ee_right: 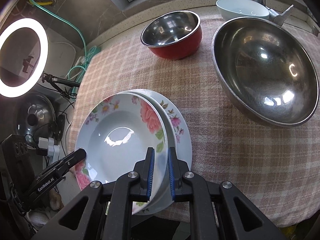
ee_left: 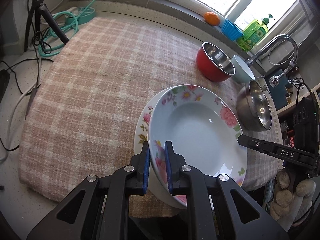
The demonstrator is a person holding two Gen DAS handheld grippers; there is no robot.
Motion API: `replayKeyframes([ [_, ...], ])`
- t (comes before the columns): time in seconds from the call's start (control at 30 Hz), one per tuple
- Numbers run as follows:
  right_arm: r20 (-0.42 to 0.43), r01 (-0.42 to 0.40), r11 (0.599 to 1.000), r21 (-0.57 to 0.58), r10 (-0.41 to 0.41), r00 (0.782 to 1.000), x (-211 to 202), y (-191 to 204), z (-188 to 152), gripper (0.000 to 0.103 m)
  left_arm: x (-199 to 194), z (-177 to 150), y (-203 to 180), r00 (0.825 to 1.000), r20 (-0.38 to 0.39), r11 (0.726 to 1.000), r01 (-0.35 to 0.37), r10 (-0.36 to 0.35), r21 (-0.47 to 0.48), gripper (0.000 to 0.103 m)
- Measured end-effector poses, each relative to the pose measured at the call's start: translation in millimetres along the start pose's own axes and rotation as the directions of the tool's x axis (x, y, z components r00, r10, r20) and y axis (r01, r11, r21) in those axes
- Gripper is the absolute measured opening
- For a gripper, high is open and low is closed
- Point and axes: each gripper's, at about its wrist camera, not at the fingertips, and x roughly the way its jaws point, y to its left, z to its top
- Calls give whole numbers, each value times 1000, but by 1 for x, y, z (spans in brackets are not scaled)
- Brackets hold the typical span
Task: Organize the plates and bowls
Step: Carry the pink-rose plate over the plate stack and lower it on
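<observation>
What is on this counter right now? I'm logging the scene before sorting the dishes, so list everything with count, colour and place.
plate: one, pale blue with pink flowers, held tilted by opposite rim edges, over another plate
lower plate: one, white with flowers, on the cloth underneath
red bowl: one, red outside, steel inside, far side of cloth
steel bowl: one, large, silver, on the cloth beside the red bowl
pale bowl: one, light blue, by the tap
cloth: one, pink checked, covering the counter
tap: one, chrome
orange: one, on the sill
soap bottle: one, green, on the sill
ring light: one, lit
left gripper: fingers closed on plate rim
right gripper: fingers closed on opposite rim
</observation>
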Motion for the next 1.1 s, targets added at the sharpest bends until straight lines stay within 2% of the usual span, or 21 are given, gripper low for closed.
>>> replayKeyframes([
  [0.57,13,48,998,-50,-47,999,1,7,-5,12,8,-5,-4,997,-28,996,-64,66,57,15],
  [0.77,21,65,995,-73,-64,998,2,10,-6,12,11,-6,-14,991,-20,985,-126,129,115,18],
  [1.1,35,106,988,-113,-102,994,1,17,-8,14,14,-6,-18,989,-28,981,-140,145,133,20],
])
